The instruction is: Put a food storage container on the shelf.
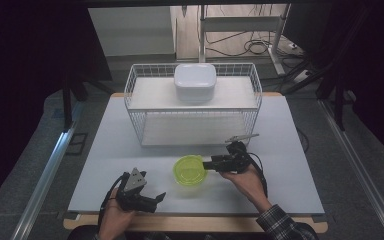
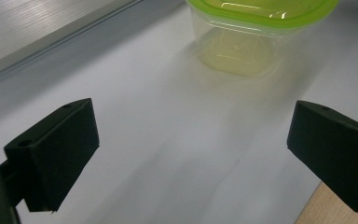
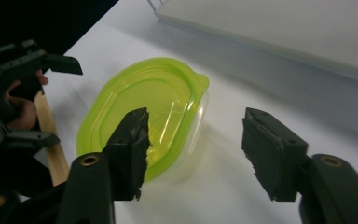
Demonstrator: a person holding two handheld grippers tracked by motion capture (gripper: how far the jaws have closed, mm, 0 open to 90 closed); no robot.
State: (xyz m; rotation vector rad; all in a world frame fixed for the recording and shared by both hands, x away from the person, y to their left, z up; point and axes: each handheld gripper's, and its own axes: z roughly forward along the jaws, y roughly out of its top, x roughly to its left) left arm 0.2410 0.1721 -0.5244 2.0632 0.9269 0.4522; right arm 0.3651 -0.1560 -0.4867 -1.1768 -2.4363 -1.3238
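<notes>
A clear tub with a lime-green lid (image 1: pixel 189 171) stands on the white table, near the front and middle. My right gripper (image 1: pixel 207 164) reaches it from the right. In the right gripper view its jaws (image 3: pixel 196 149) are partly apart, one over the lid (image 3: pixel 168 88), the other clear of the tub's side, with a gap left. My left gripper (image 1: pixel 157 197) rests at the front edge, left of the tub, and is open. Nothing lies between its jaws (image 2: pixel 191 149), and the tub (image 2: pixel 242 42) sits ahead of them.
A white wire rack (image 1: pixel 135 90) stands at the back of the table, with a white lidded box (image 1: pixel 195 81) on its top shelf. The table's wooden front edge (image 2: pixel 349 140) runs close to the left gripper. Bare table surface (image 1: pixel 285 170) lies to the right.
</notes>
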